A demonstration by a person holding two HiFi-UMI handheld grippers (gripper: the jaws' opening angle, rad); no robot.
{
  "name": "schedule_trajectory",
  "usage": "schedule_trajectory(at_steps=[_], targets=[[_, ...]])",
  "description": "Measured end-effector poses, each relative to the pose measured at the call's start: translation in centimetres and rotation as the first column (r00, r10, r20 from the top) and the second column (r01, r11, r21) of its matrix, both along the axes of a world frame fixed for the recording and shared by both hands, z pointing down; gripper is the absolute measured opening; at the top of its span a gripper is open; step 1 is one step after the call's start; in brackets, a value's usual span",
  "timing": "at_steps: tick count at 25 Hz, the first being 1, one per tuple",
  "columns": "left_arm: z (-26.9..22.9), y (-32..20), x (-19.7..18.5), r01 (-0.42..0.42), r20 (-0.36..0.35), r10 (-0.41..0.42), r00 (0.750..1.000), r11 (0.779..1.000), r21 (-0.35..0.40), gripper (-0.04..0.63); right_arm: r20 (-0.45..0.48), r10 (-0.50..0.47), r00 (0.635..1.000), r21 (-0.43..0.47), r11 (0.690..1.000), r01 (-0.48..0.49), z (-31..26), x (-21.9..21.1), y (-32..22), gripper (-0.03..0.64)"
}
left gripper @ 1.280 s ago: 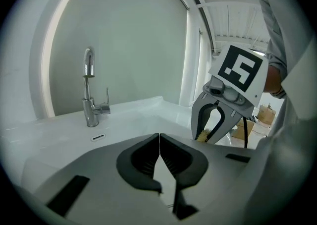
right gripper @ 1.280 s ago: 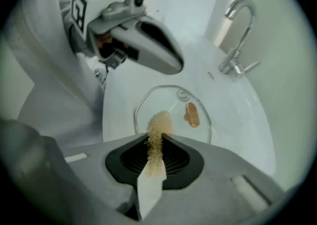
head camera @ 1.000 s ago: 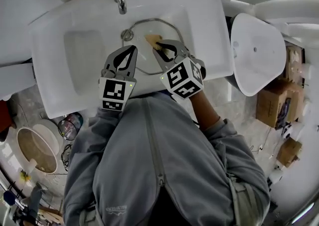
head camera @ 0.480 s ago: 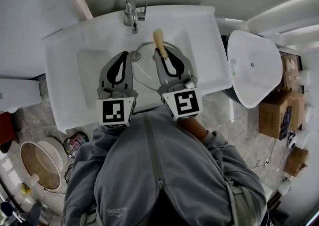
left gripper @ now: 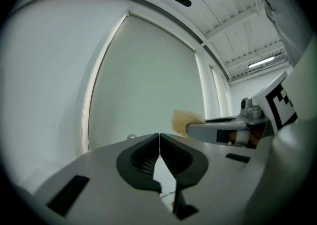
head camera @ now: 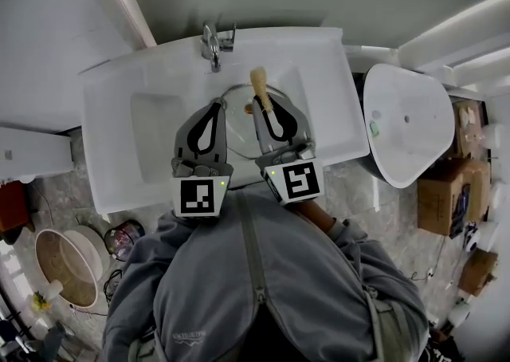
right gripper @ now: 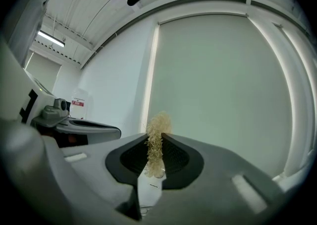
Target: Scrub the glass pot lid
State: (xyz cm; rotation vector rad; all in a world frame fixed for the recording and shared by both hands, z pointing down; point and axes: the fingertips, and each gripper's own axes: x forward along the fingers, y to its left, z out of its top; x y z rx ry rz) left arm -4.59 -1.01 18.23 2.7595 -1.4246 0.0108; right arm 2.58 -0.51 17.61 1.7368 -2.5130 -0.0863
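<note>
White sink (head camera: 111, 125), glass pot lid (head camera: 240, 117) lying in its basin toward the back edge; right gripper (head camera: 268, 112) clamped on a tan fibre scrubber (head camera: 258, 80), left gripper (head camera: 214, 104) pinched empty, both held above it; advisable to lower scrubber flat onto glass, pressing lightly.

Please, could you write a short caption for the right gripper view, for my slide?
Right tongs shut on a tan fibrous scrubber, pointing toward a pale wall panel.
</note>
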Motion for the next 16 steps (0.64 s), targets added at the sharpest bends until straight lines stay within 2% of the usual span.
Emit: schedule_trajectory(at_steps=[4, 16], targets=[[0.4, 0.5, 0.8, -0.001, 0.004, 0.001, 1.0, 1.0, -0.01, 0.006, -0.001, 0.004, 1.0, -0.021, 1.0, -0.004, 0.5, 1.1, 0.6, 0.054], [0.2, 1.7, 2.3, -0.002, 0.015, 0.002, 1.0, 1.0, 0.003, 0.006, 0.021, -0.007, 1.0, 0.018, 1.0, 0.006, -0.1, 2.4, 1.8, 0.054]])
